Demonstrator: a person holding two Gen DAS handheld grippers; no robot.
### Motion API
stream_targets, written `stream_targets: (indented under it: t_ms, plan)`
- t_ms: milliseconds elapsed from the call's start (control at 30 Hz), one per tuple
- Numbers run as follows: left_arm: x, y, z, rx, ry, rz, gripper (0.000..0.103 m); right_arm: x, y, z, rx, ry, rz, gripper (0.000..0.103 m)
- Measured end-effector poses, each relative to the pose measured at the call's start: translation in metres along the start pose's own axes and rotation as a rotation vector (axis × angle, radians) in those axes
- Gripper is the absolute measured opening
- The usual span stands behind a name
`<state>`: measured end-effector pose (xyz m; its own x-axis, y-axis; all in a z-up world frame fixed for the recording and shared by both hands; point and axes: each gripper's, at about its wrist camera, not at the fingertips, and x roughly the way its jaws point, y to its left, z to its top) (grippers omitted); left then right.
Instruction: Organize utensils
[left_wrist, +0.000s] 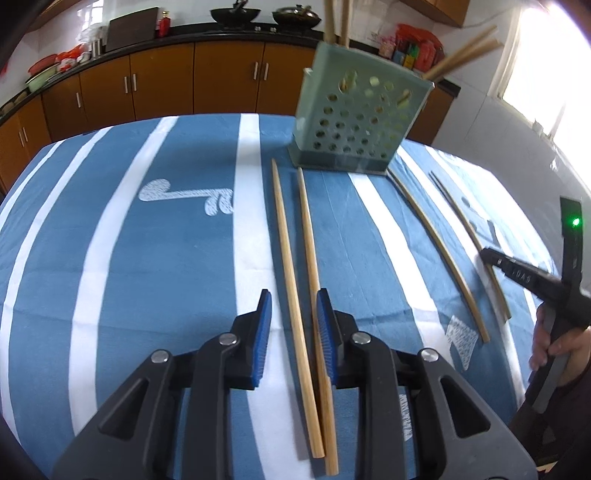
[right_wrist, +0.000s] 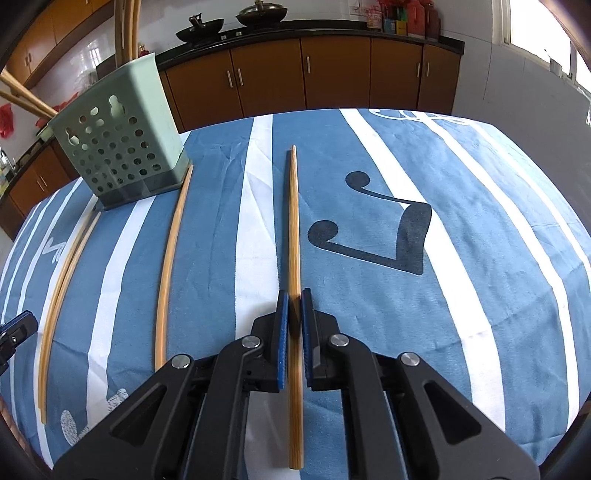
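1. Chopsticks of pale wood are spread over the blue cloth with white stripes (left_wrist: 177, 258) that covers the table; four lie flat on it, counted across the two wrist views.
2. Nearest in the left wrist view, the left gripper (left_wrist: 294, 299) hangs over the closest pair of wooden chopsticks (left_wrist: 291, 295). One stick of the pair runs between its blue pads and the other lies against the right-hand pad (left_wrist: 325, 332). The jaws stand apart and nothing is pinched, so this claw is released.
3. In the right wrist view, the right gripper (right_wrist: 294, 301) is clenched on a single wooden chopstick (right_wrist: 293, 221), which runs forward from between the pads and points away across the cloth.
4. Left of that stick lies a lone curved-looking chopstick (right_wrist: 170, 266), well apart from it. Its far tip reaches the base of the holder.
5. A person's hand (left_wrist: 554, 343) grips the right tool's handle at the right edge of the left wrist view.
6. Farther back stands one pale green perforated plastic utensil holder (left_wrist: 354, 122) on a dark base. Four wooden stick ends rise out of its top.
7. Beyond the table run brown wooden kitchen cabinets (left_wrist: 229, 77) under a dark counter. Two black woks (left_wrist: 266, 14) sit on that counter.
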<state>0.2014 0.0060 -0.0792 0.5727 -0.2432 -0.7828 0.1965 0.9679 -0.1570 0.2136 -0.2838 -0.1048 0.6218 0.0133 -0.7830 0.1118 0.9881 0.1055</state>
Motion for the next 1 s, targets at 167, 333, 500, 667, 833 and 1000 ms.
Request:
stream_targets:
  t_ms: [167, 333, 500, 667, 833, 1000]
  plan:
    - [0.012, -0.006, -0.006, 0.042, 0.038, 0.048, 0.012, 0.000, 0.001, -0.001, -0.003, -0.002, -0.001, 0.008]
    - [0.015, -0.004, -0.004, 0.048, 0.022, 0.105, 0.008, -0.001, 0.002, -0.001, -0.015, -0.002, -0.004, 0.008]
    - [0.020, 0.023, 0.011, -0.034, 0.008, 0.148, 0.008, 0.000, 0.005, 0.001, -0.040, -0.009, 0.010, 0.008]
    - [0.028, 0.053, 0.031, -0.110, -0.011, 0.181, 0.008, 0.007, 0.012, 0.009, -0.060, -0.011, 0.034, 0.008]
    - [0.035, 0.066, 0.043, -0.124, -0.022, 0.192, 0.009, 0.017, 0.017, 0.020, -0.074, -0.022, 0.029, 0.008]
    - [0.036, 0.061, 0.042, -0.079, -0.045, 0.194, 0.017, 0.017, 0.014, 0.021, -0.063, -0.027, 0.042, 0.008]
